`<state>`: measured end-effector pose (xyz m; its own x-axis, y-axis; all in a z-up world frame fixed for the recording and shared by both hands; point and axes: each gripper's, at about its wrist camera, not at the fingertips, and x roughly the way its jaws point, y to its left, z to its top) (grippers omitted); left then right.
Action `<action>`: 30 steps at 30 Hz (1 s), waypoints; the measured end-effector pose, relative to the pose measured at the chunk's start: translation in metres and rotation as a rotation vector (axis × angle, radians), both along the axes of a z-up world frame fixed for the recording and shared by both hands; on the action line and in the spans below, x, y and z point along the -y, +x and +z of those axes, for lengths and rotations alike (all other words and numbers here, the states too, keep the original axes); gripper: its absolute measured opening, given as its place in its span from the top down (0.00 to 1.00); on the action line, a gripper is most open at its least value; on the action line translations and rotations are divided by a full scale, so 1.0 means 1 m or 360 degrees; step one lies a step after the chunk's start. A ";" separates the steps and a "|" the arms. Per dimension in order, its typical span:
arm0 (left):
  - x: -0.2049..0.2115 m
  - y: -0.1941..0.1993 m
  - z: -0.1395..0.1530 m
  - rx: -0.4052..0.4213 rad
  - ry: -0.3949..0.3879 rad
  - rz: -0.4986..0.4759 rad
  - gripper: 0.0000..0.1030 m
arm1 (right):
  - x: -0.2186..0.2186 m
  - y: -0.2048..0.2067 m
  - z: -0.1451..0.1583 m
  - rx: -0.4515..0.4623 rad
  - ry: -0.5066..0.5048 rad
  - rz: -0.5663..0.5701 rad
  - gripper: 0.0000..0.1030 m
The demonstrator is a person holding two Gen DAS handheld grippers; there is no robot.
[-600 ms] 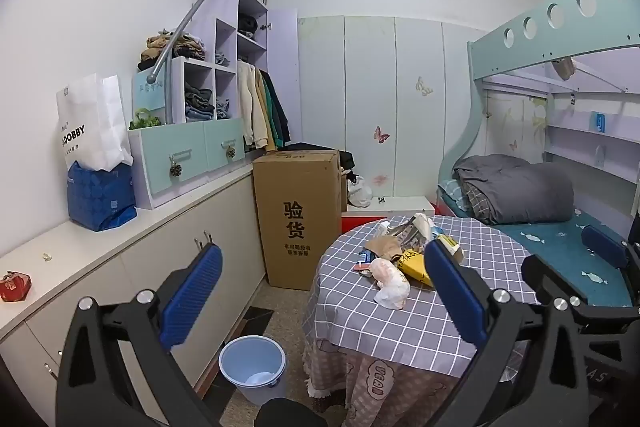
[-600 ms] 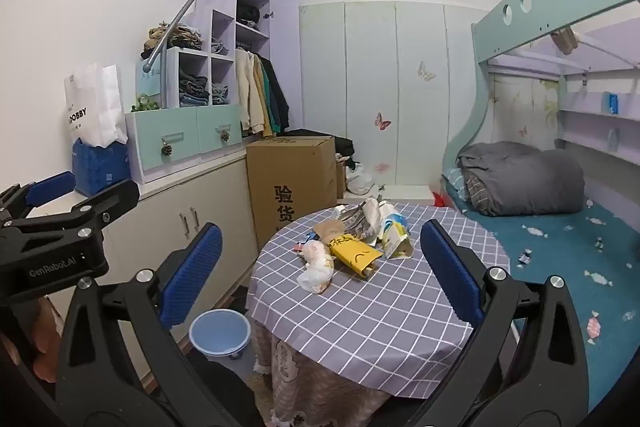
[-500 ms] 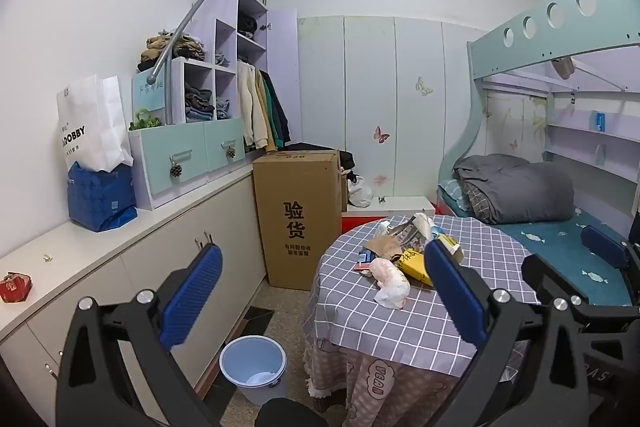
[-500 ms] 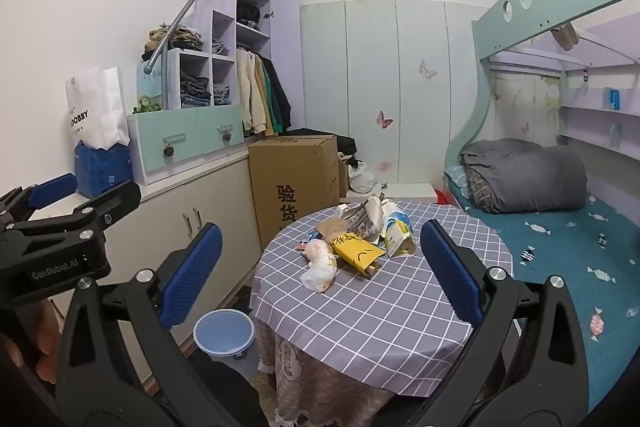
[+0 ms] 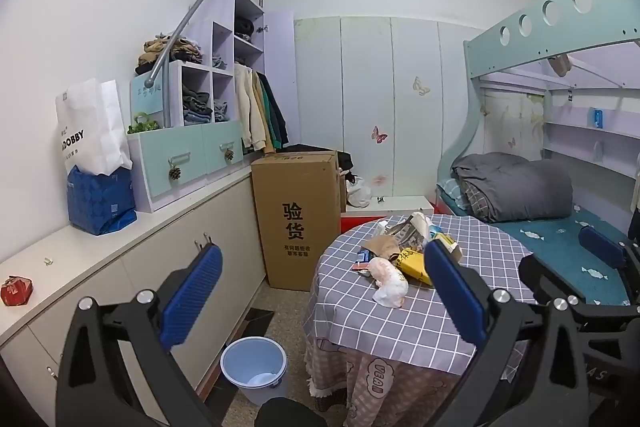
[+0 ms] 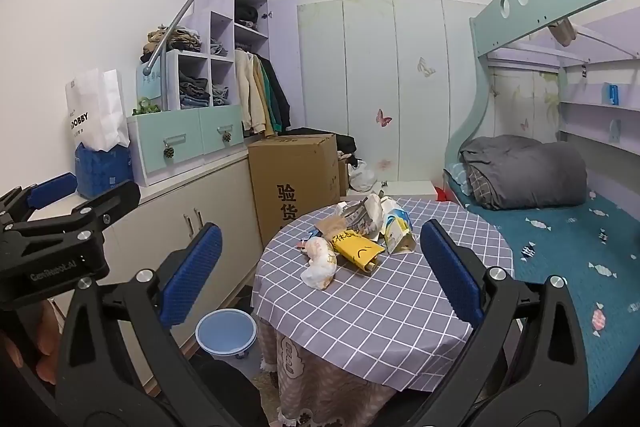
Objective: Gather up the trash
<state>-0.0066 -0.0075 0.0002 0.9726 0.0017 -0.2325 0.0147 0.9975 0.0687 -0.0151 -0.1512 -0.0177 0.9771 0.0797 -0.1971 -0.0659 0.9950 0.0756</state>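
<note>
Both tongs, the left gripper (image 5: 320,291) and right gripper (image 6: 316,275), gaped wide, holding nothing. Ahead, crumpled wrappers and cartons (image 6: 352,239) lay heaped on the checked tablecloth (image 6: 384,307). Beside the table stood a blue bucket (image 5: 254,361), a whitish scrap inside.

Round worktop (image 6: 384,311), grey checked cloth: trash pile (image 6: 352,239) near far edge. Floor beside it: blue bucket (image 6: 226,332).

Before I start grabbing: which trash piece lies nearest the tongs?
The crumpled white bag, at the pile's near edge, ahead of the yellow packet.
</note>
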 end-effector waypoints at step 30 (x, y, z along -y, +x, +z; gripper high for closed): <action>0.002 -0.002 -0.004 0.0000 0.0014 0.0003 0.04 | -0.007 0.003 -0.009 -0.0022 0.0008 0.0008 0.06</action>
